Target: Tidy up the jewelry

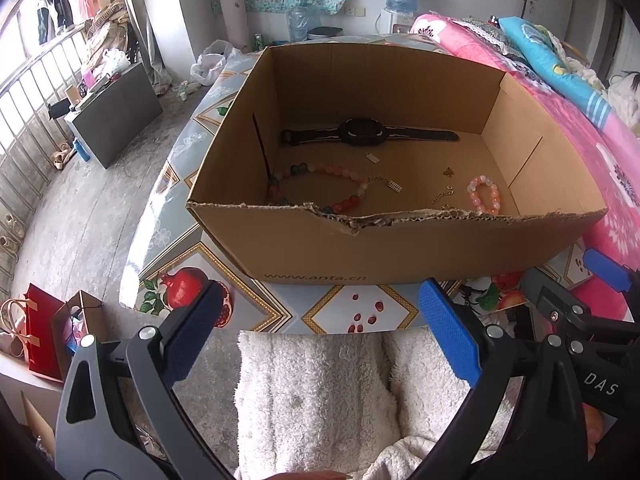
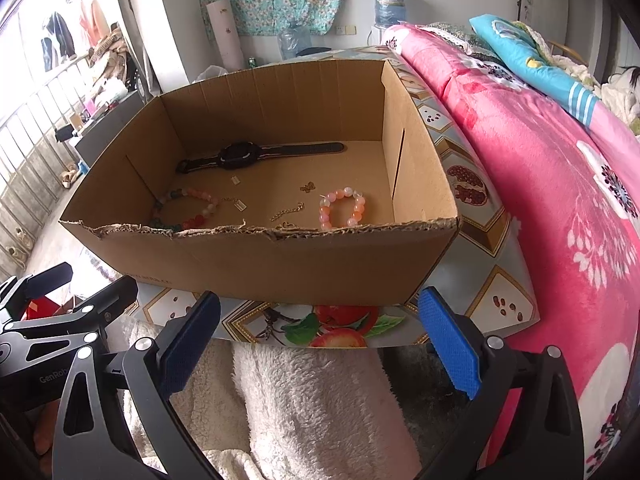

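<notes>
An open cardboard box (image 1: 400,248) (image 2: 280,264) stands on a patterned table. On its floor lie a black watch (image 1: 362,133) (image 2: 240,156), a long string of multicoloured beads (image 1: 316,184) (image 2: 188,208), a small pink bead bracelet (image 1: 485,195) (image 2: 342,208), a gold chain (image 1: 442,196) (image 2: 287,212) and a gold butterfly charm (image 1: 449,172) (image 2: 307,187). My left gripper (image 1: 320,332) hangs open in front of the box, below the table edge, holding nothing. My right gripper (image 2: 320,336) is open too, level with it. In the left wrist view the right gripper (image 1: 576,300) shows at the right edge.
The table (image 1: 256,304) (image 2: 480,220) has a fruit-patterned cloth. A pink floral blanket (image 2: 560,200) (image 1: 600,140) covers a bed on the right. A person's lap in white fleece (image 1: 320,392) (image 2: 312,400) lies under the grippers. Red and brown gift bags (image 1: 44,336) stand on the floor at left.
</notes>
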`<move>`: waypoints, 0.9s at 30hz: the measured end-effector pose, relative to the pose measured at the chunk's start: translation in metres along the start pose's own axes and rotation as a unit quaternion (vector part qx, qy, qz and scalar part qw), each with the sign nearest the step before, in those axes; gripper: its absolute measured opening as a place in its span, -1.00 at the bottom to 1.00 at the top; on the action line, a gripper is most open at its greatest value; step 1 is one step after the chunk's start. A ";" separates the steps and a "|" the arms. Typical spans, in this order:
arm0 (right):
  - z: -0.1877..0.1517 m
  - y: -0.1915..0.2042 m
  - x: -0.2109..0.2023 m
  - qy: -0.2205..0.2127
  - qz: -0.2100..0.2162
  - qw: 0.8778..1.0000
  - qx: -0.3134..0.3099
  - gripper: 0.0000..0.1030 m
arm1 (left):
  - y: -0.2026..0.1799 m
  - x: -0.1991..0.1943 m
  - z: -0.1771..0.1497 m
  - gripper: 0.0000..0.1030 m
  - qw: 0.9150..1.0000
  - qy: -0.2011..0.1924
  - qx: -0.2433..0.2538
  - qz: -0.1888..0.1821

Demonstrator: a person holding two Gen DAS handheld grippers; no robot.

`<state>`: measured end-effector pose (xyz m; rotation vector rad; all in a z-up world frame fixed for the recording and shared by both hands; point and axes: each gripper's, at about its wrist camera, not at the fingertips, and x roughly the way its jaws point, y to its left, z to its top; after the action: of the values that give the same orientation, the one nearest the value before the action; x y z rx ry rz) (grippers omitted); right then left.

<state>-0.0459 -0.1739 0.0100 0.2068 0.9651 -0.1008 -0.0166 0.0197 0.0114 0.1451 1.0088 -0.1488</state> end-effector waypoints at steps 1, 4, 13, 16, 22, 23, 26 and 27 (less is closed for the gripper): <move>0.000 0.000 0.001 0.002 0.001 1.000 0.001 0.87 | 0.000 0.000 0.000 0.83 1.000 0.001 0.000 0.000; -0.001 -0.001 0.002 0.007 0.000 1.000 0.003 0.87 | 0.000 0.003 0.000 0.83 1.000 0.005 0.000 0.000; -0.002 0.000 0.005 0.012 -0.002 1.000 0.002 0.87 | 0.001 0.005 0.000 0.83 1.000 0.011 -0.001 -0.001; -0.001 0.001 0.006 0.013 -0.002 1.000 0.001 0.87 | 0.002 0.005 0.000 0.83 1.000 0.012 -0.002 -0.001; -0.001 0.001 0.006 0.014 -0.003 1.000 0.001 0.87 | 0.002 0.005 0.000 0.83 1.000 0.012 -0.002 -0.001; -0.001 0.002 0.006 0.014 -0.003 1.000 0.000 0.87 | 0.002 0.005 0.000 0.83 1.000 0.012 -0.001 0.000; 0.000 0.003 0.007 0.013 -0.004 1.000 -0.002 0.87 | 0.003 0.006 0.000 0.83 1.000 0.012 -0.002 0.000; 0.000 0.004 0.007 0.013 -0.004 1.000 -0.003 0.87 | 0.003 0.006 0.000 0.83 1.000 0.012 -0.002 0.000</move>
<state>-0.0411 -0.1703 0.0048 0.2000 0.9923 -0.1031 -0.0128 0.0226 0.0061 0.1436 1.0333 -0.1448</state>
